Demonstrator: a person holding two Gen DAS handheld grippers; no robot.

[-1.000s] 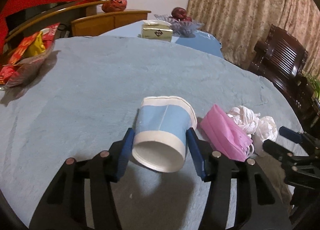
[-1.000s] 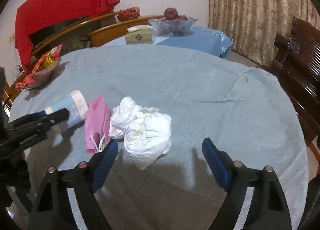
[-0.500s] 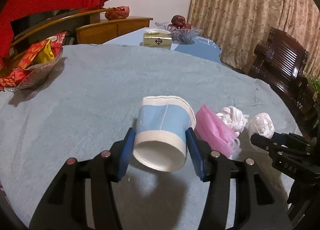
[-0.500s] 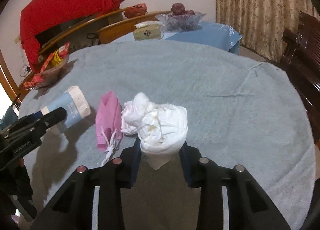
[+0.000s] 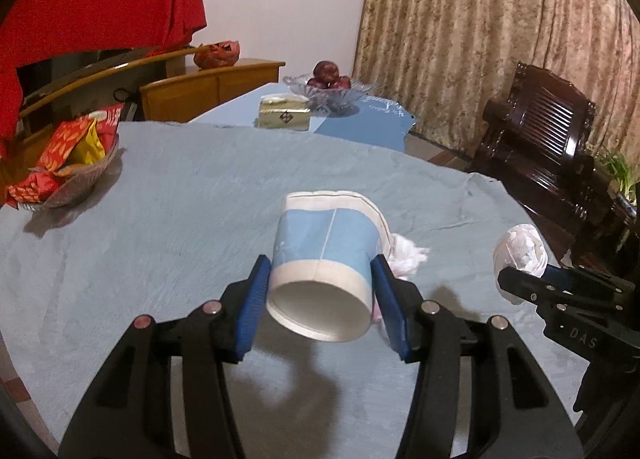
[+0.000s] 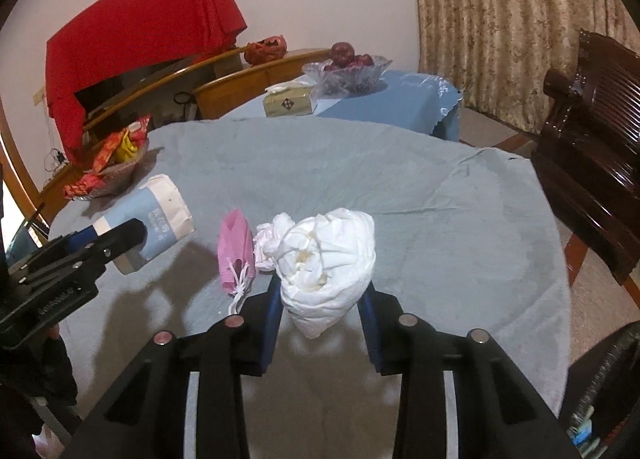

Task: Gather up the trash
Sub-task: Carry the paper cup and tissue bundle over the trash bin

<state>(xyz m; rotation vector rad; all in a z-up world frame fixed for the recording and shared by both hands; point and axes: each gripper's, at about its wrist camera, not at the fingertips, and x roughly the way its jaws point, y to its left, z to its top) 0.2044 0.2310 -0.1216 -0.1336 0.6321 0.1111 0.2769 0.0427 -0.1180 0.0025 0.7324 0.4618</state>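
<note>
The left tool point(image 5: 322, 305) is clamped on a blue-and-white paper cup point(image 5: 324, 259), held lying sideways above the grey-clothed bench point(image 5: 180, 199). At the cup's 3 o'clock, a pink face mask point(image 6: 235, 249) and a small tissue wad point(image 6: 269, 241) lie on the bench. Further right, the right tool point(image 6: 322, 317) is clamped on a crumpled white tissue ball point(image 6: 326, 259), lifted off the cloth.
</note>
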